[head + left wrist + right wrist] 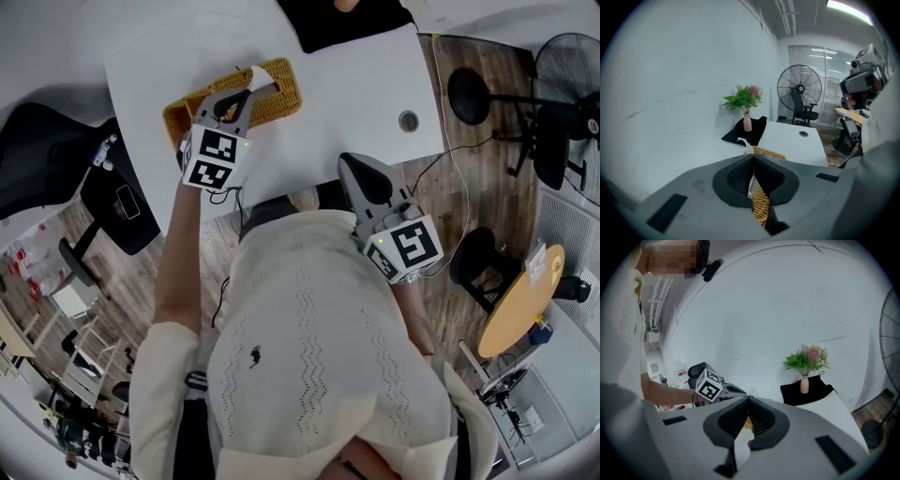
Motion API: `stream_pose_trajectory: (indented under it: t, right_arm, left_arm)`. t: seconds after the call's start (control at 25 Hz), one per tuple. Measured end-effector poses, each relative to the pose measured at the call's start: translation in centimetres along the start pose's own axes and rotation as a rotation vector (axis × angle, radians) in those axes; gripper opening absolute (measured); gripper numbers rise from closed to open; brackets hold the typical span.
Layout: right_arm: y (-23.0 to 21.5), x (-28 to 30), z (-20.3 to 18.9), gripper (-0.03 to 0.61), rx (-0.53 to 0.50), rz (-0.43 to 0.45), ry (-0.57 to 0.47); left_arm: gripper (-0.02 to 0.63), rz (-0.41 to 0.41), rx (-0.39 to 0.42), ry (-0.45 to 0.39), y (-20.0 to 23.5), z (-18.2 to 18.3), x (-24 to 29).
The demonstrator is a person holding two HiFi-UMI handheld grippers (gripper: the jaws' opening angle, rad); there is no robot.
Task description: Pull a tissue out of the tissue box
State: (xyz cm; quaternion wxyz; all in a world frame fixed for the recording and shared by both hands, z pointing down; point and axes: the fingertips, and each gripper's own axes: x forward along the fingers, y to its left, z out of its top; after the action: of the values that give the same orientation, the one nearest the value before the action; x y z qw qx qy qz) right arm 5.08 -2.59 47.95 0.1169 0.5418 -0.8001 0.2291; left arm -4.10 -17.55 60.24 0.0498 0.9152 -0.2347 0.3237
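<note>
A woven yellow tissue box lies on the white table, at its left side. A white tissue sticks up out of the box. My left gripper is over the box and shut on that tissue. In the left gripper view the tissue runs up from between the closed jaws of the left gripper, with the wicker box below them. My right gripper hangs at the table's near edge, well right of the box, shut and empty. In the right gripper view the right gripper has its tips together.
A pink vase of flowers stands on a black cloth at the table's far end. A cable hole sits near the table's right edge. A floor fan, a black office chair and a round wooden table stand around.
</note>
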Motion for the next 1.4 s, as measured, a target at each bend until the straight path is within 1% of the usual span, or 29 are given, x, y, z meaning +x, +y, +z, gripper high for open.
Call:
stream_pose_trajectory:
  t: [1.04,1.4]
  right_arm:
    - [0.11,0.08,-0.03,0.002,-0.006,0.026,-0.005]
    - [0.09,-0.27,-0.20,0.002,-0.010,0.040,-0.007]
  left_arm:
    - [0.012,0.007,0.004,0.001,-0.62,0.06,-0.41]
    - [0.012,0.027,0.006,-0.001,-0.81,0.21,-0.86]
